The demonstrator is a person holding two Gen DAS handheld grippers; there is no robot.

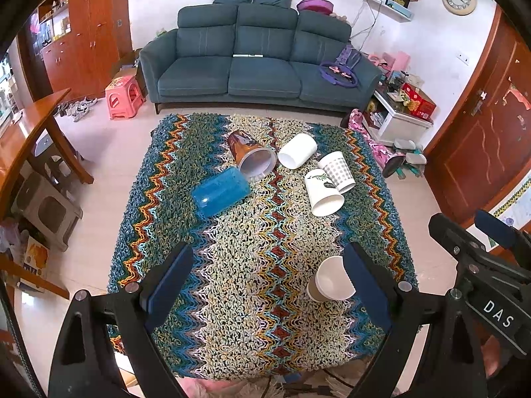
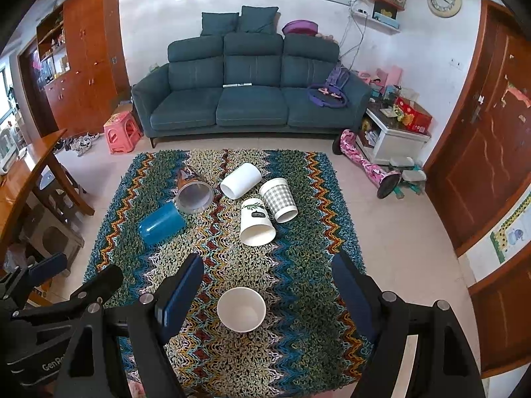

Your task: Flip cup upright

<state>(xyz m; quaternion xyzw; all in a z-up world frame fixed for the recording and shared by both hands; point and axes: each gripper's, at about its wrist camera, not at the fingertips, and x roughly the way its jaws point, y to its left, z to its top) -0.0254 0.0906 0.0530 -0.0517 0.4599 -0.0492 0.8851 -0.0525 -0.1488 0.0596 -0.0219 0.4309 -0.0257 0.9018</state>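
Both hand-held grippers, left and right, gape wide, holding nothing. An upright paper cup stands between the right one's fingers; five cups lie tipped farther ahead.

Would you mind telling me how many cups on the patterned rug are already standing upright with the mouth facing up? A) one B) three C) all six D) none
A: only the brown paper cup nearest the tongs stands mouth-up; the blue cup, the brown printed cup, the plain white cup, the checked cup and the leaf-print cup all lie on their sides.
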